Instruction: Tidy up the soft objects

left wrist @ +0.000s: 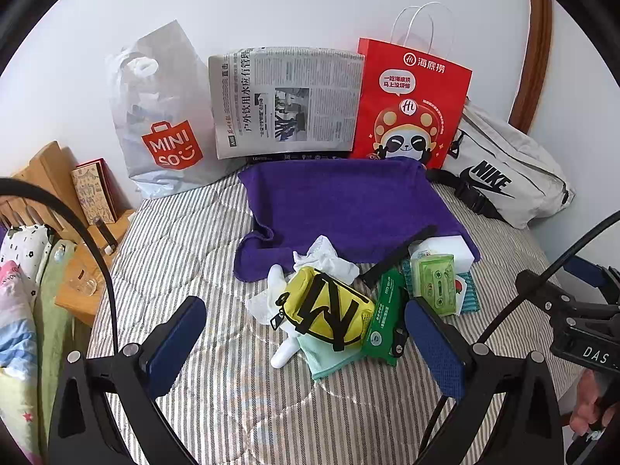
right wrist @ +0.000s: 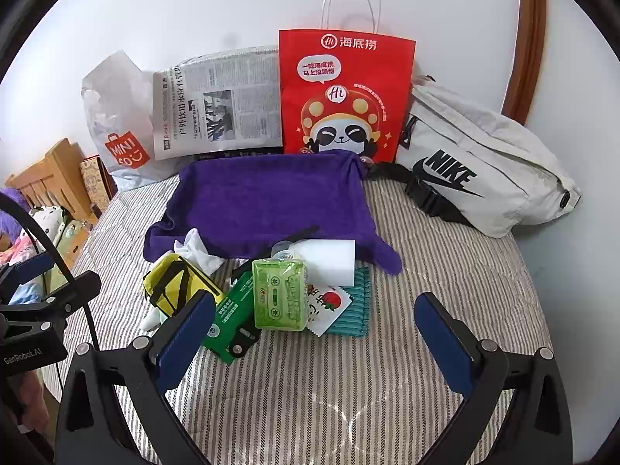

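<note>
Hiding beneath yellow pouch [left wrist: 327, 312]: white sock [left wrist: 285, 352].

Only the ends of a white plush toy [left wrist: 285, 350] show from under the yellow zip pouch with black straps [left wrist: 329, 312]; a purple towel [right wrist: 267, 201] covers the foot of the folded newspaper [right wrist: 217, 104], whose small print is illegible

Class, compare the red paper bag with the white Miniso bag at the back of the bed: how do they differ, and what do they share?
The red paper bag stands stiff and flat-sided; the white Miniso bag is crumpled plastic that slumps. The red paper bag has thin loop handles rising above it; the white Miniso bag has a cut-out grip hole. The red one shows a cartoon panda, the white one an orange logo. Both stand against the wall, flanking the newspaper.
</note>
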`<state>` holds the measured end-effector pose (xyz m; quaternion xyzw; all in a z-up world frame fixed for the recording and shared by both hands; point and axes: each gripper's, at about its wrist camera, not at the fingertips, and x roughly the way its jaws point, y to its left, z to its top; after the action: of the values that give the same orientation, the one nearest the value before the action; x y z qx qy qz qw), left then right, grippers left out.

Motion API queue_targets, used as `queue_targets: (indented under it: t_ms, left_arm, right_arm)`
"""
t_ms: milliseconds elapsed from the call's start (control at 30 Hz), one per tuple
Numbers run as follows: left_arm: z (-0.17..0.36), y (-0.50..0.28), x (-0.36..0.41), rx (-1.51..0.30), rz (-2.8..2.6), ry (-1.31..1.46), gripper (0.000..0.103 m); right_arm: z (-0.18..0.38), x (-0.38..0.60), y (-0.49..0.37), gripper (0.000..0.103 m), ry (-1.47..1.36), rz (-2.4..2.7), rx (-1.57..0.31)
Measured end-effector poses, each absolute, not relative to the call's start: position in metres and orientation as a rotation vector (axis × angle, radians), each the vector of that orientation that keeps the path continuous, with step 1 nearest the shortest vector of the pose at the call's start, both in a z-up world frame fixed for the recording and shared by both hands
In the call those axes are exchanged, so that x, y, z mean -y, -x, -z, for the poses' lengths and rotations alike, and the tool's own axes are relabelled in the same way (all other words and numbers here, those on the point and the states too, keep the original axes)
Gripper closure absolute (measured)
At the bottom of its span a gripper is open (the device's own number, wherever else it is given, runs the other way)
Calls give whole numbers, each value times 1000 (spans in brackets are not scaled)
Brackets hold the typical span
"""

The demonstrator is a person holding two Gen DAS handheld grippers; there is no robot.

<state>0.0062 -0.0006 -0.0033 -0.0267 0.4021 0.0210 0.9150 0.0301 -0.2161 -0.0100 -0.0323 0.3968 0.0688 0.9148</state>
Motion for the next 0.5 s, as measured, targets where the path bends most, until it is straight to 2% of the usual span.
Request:
queue_targets:
  t_ms: [500]
  left_arm:
    - [5, -7, -4, -832, -41, 66, 0]
  right_arm:
    - [9, 209, -30, 2, 74, -152, -822]
